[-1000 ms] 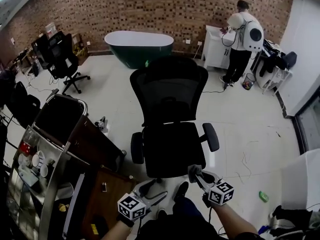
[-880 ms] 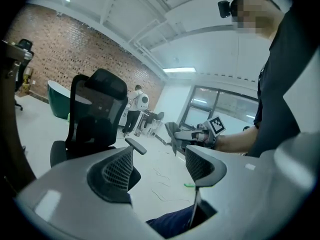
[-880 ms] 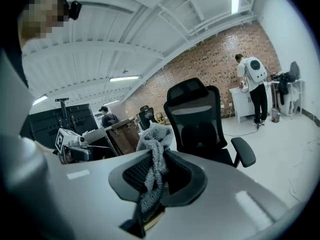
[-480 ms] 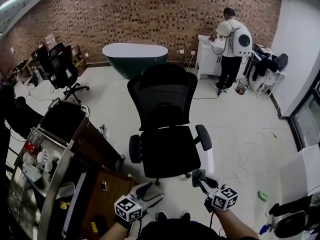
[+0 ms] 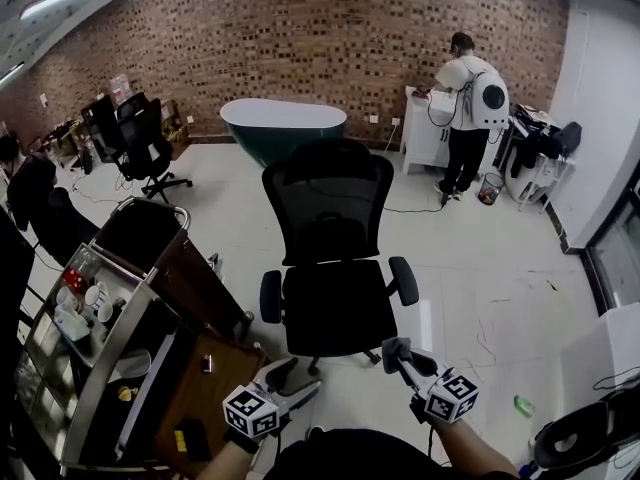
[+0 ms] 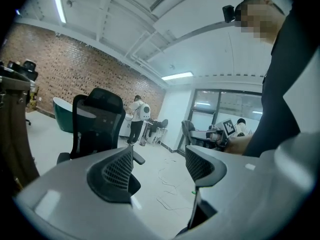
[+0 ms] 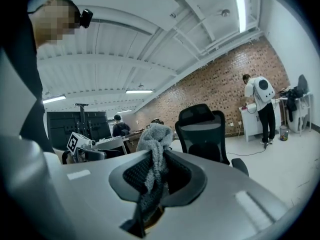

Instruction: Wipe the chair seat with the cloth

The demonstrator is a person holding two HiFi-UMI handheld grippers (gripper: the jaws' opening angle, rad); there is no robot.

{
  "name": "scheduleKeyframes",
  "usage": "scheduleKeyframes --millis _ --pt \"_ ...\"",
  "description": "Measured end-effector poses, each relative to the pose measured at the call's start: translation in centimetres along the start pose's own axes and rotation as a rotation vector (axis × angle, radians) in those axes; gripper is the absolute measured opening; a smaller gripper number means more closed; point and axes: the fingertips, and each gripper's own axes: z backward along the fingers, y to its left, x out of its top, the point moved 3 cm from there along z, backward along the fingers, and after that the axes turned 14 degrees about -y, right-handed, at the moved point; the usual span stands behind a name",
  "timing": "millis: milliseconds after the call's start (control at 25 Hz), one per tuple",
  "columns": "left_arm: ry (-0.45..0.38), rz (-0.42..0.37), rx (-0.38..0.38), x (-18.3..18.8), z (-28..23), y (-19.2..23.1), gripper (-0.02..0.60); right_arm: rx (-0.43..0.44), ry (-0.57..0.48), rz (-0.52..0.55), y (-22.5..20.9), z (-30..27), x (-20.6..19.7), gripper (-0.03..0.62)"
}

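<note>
Cloth (image 7: 153, 143) bunched and clamped in closed jaws of right gripper (image 5: 404, 359), left gripper (image 6: 159, 166) gaping wide with nothing between, both held low, short of black chair seat (image 5: 335, 310).

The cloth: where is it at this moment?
In the head view the cloth is at lower right, clamped in the right gripper, short of the chair seat.

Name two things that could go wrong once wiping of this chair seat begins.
The cloth is bunched in the right gripper, with only a small tuft out, so the jaws might scrape the seat. The chair stands free on a smooth floor; a push might roll or turn it, and the open left gripper is not steadying it.
</note>
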Motion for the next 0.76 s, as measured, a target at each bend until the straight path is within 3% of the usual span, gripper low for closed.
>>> scheduleKeyframes --millis 760 --pt "-0.036 -0.073 0.006 1.3 -0.2 -3.2 0.354 0.071 -0.035 0.010 -0.3 1.7 2.2 0.049"
